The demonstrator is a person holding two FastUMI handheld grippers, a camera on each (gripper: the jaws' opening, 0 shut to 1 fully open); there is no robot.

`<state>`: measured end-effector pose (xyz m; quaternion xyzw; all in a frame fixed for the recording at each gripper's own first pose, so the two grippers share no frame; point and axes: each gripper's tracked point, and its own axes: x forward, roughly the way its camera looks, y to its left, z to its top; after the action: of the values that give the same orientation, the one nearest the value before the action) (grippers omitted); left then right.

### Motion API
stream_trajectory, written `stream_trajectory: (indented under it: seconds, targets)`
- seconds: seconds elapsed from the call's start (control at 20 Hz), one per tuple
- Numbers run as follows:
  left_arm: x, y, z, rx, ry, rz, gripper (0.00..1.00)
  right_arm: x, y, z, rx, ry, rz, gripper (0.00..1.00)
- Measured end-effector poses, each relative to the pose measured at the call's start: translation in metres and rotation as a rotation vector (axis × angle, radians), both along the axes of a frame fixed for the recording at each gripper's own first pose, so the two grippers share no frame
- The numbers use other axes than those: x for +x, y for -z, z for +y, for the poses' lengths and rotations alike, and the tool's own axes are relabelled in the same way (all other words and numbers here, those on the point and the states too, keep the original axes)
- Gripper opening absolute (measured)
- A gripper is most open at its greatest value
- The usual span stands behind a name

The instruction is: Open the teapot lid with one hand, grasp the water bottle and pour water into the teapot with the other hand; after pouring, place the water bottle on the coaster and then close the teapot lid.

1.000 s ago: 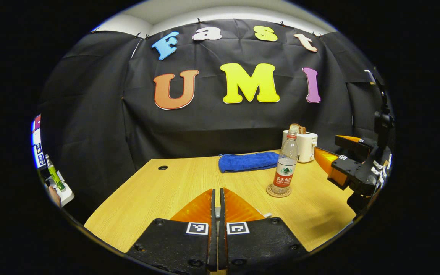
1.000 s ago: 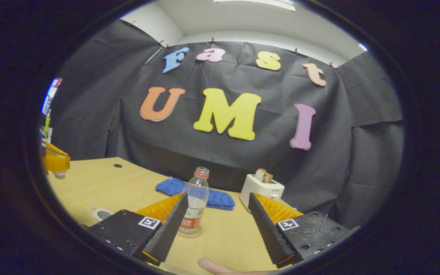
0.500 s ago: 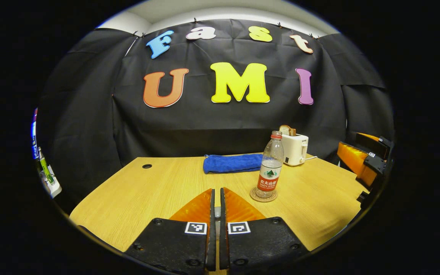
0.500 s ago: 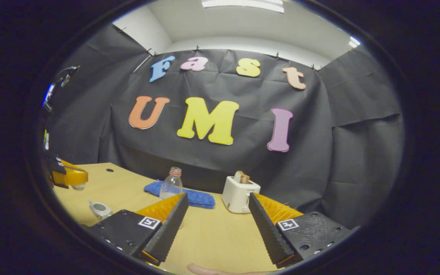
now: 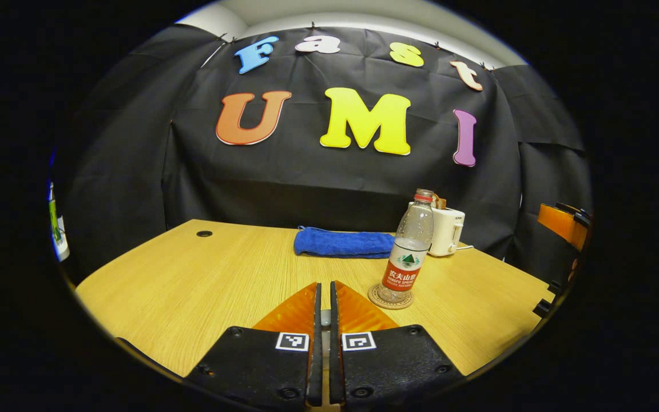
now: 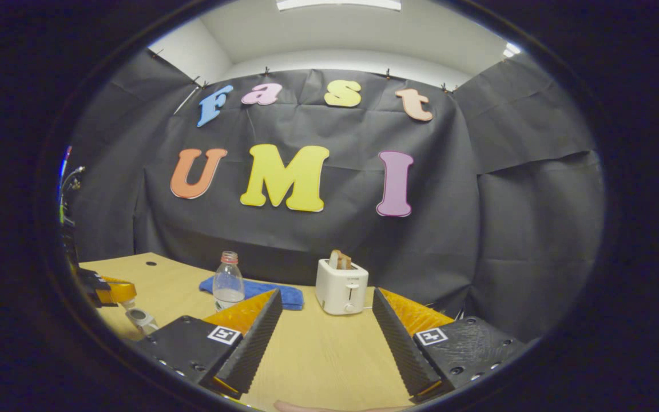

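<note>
Standing uncapped on its coaster (image 5: 390,298) near the tabletop's (image 5: 203,280) far right corner, the water bottle (image 5: 407,252) looks poured; left hand-held gripper (image 5: 322,303) closed on the lid, right hand-held gripper (image 6: 325,317) wide, lid-closing remains.

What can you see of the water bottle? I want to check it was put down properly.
The water bottle is clear plastic with a red neck ring, no cap and a red and white label. It stands upright on the round coaster, little water inside, near the blue towel and white toaster. No gripper touches it.
</note>
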<state>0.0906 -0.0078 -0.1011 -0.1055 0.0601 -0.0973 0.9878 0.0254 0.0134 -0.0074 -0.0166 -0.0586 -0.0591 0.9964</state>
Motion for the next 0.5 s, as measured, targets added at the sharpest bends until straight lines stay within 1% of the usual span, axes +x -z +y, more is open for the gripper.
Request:
stream_trajectory:
  seconds: [0.1,0.2,0.25,0.35,0.5]
  targets:
    - [0.007,0.006,0.006,-0.048,-0.012,0.003,0.07,0.004,0.005,-0.002,0.007,0.002,0.019,0.95]
    - [0.010,0.012,0.002,-0.108,0.014,0.019,0.08,0.006,0.009,-0.003,0.008,0.003,0.032,0.95]
    - [0.011,0.013,-0.001,-0.130,0.025,0.025,0.08,0.007,0.011,-0.004,0.010,0.005,0.036,0.98]
    - [0.011,0.017,-0.004,-0.134,0.032,0.031,0.08,0.008,0.013,-0.004,0.013,0.002,0.045,0.98]
    - [0.011,0.018,-0.004,-0.095,0.022,0.024,0.08,0.009,0.016,-0.003,0.010,0.000,0.052,0.98]
